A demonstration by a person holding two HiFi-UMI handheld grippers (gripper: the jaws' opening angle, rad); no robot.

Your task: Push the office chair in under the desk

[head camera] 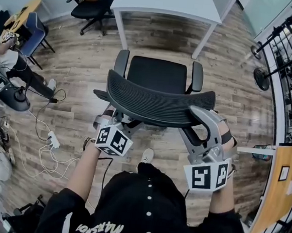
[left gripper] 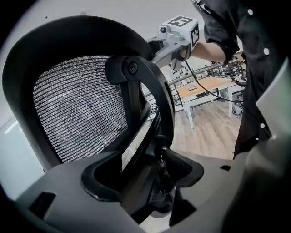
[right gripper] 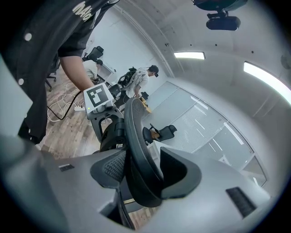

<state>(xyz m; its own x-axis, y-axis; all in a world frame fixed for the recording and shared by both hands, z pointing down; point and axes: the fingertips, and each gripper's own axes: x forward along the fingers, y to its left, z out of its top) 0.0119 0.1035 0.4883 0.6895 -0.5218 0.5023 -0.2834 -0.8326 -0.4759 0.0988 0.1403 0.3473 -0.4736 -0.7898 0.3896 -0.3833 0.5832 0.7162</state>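
The left tool is clamped on the support frame behind the backrest of the chair. The right tool is closed on the backrest's rim. Two holds high on the back probably serve to steer the chair as it rolls. It stands on the wood floor just short of the counter, its seat facing the counter and lined up between the counter's legs, not yet under it. A straight push toward the counter looks like what remains.
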